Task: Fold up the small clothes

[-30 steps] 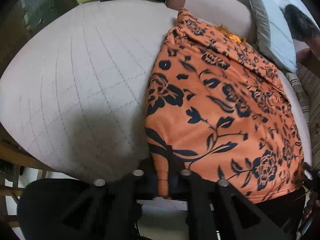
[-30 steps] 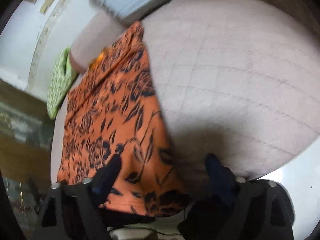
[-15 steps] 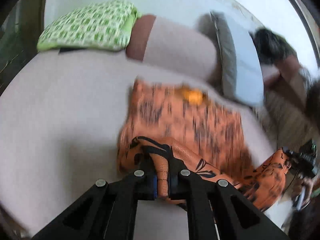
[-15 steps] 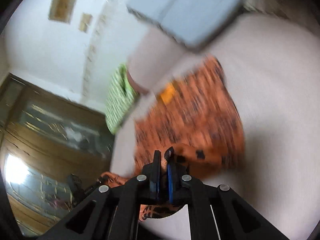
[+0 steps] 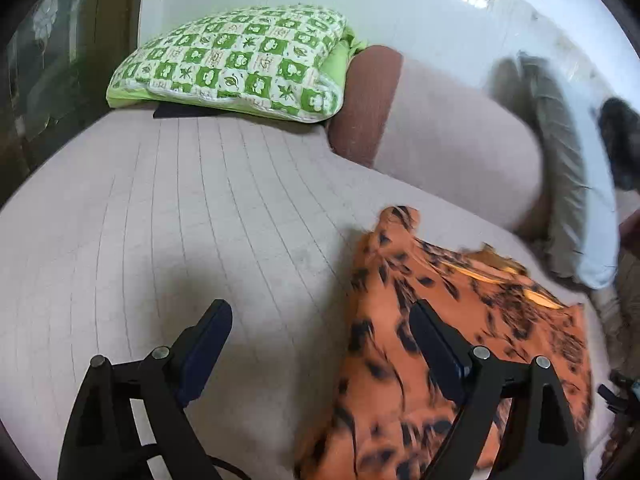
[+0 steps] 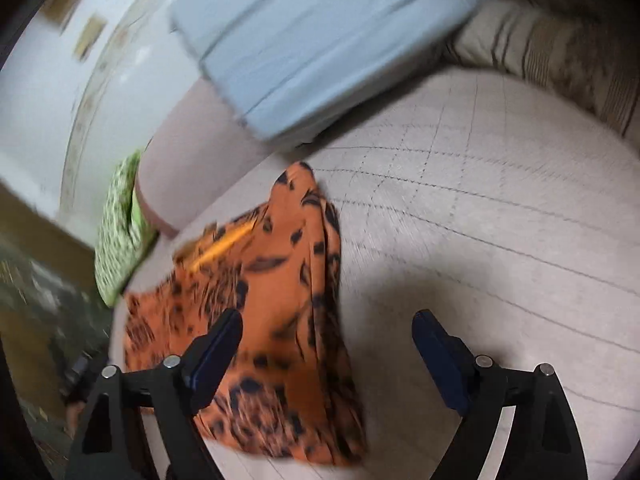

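Note:
An orange garment with black flowers [image 5: 404, 328] lies doubled over on the pale quilted bed [image 5: 180, 208]. My left gripper [image 5: 320, 316] hangs above the garment's left edge with its jaws opening wide and nothing pressed between the pads. In the right wrist view the same orange garment [image 6: 280, 280] lies blurred under the left finger [image 6: 218, 350]. My right gripper [image 6: 328, 324] is over the garment's right edge, jaws opening, with no cloth gripped.
A green checked pillow [image 5: 236, 64] lies at the far left, a brown and beige bolster [image 5: 432, 128] behind the garment, and a pale blue pillow [image 6: 312, 36] at the far right. A striped cushion [image 6: 552, 48] lies beyond. White wall [image 5: 400, 8] behind.
Both grippers, shut on the garment's near edge, carried it away over the far half and then opened. The cloth dropped out and now lies folded in half.

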Motion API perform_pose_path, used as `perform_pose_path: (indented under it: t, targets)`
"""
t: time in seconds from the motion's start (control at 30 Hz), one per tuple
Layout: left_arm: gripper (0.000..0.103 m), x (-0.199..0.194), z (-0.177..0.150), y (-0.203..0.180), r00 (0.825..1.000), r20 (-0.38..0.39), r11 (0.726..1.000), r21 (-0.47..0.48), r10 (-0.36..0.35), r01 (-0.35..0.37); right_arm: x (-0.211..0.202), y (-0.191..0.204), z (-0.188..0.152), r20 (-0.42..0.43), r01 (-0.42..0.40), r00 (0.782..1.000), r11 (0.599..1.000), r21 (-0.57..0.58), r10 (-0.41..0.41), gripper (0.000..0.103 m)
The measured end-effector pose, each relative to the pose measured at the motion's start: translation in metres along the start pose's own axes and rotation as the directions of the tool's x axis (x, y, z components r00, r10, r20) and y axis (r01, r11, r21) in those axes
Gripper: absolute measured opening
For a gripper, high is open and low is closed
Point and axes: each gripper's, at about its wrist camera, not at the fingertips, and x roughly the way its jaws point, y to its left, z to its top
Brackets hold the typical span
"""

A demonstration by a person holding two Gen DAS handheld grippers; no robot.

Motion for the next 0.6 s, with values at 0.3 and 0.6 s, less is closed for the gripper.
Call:
perform_pose_path:
  t: [0.3, 0.6]
  targets:
    - [0.022, 0.071, -0.045, -0.055, 0.962, -0.274, 0.981, 0.186, -0.007, 0.059, 0.076, 0.033, -0.013, -0.266, -0.003, 0.964, 0.996, -0.086, -0.020, 0.025]
    - [0.020, -0.060, -0.014, -0.074, 0.992, -0.095, 0.986, 0.136, -0.086, 0.099, -0.048, 0.065, -0.002, -0.138, -0.069, 0.989, 0.992, -0.103, 0.055, 0.023]
